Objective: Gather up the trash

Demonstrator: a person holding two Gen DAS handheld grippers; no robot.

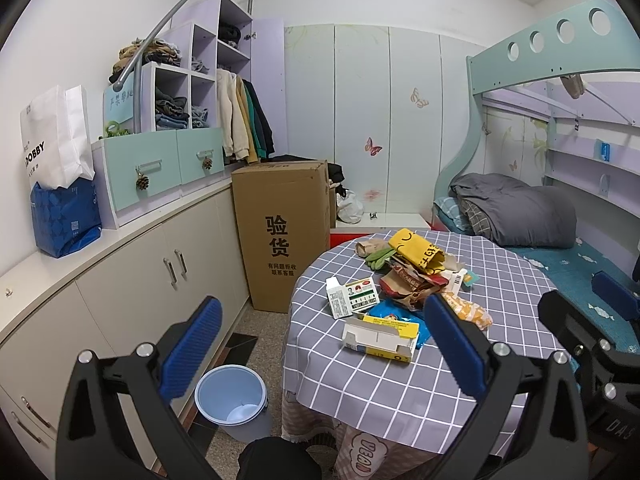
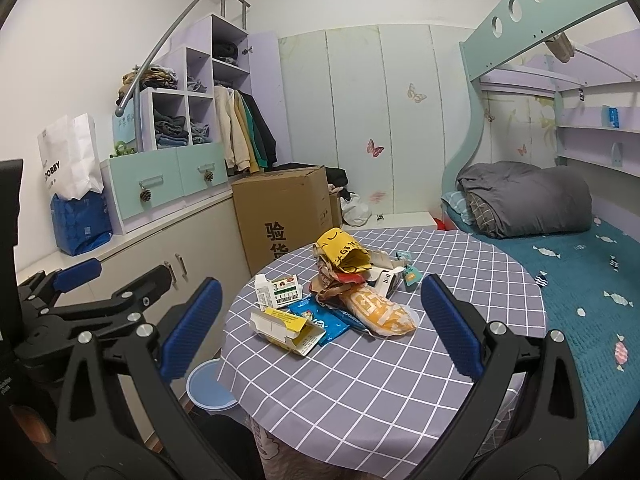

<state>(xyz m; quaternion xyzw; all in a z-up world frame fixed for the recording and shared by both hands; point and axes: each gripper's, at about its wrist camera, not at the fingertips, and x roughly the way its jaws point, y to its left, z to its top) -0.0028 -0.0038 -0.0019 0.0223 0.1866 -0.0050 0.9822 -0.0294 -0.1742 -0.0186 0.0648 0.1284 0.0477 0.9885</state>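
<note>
We note the left gripper spread wide, blue pads holding nothing, above the near edge of the round table with grey checked cloth. The right gripper is likewise wide open and empty. The trash sits in a pile at 12 o'clock from both claws: an opened yellow-and-white cardboard carton nearest, a blue foil wrapper touching it, a white-and-green medicine box at 11 o'clock, and an orange plastic snack bag at 1 o'clock. Crumpled brown paper and a yellow paper bag lie behind. The light blue plastic bin stands on the floor at 8 o'clock, beside the table.
</note>
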